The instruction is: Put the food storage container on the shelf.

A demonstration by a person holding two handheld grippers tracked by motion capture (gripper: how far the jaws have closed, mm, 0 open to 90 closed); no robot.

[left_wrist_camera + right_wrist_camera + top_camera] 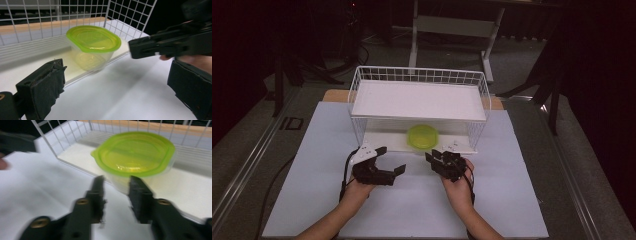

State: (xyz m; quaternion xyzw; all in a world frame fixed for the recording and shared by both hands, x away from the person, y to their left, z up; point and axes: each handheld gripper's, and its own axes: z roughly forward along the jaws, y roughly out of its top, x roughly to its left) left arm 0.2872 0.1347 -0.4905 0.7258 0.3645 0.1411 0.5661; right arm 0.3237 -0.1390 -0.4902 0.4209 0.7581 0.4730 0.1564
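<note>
Two claws hovering at 6 o'clock of lidded container point(422, 136), sitting on rack's lower shelf point(387, 140). Left claw point(391, 160) gaping wide, empty; right claw point(430, 156) narrowly parted, empty. I'm judging tub light, slick, flexible plastic; gripping under lid rim.

Lime-green lid point(93, 38) on clear, yellowish-tinted container point(91, 58); white wire rack point(419, 76) with grid pattern; white table sheet point(412, 200); black grippers, pads point(46, 86) perhaps dark green.
</note>
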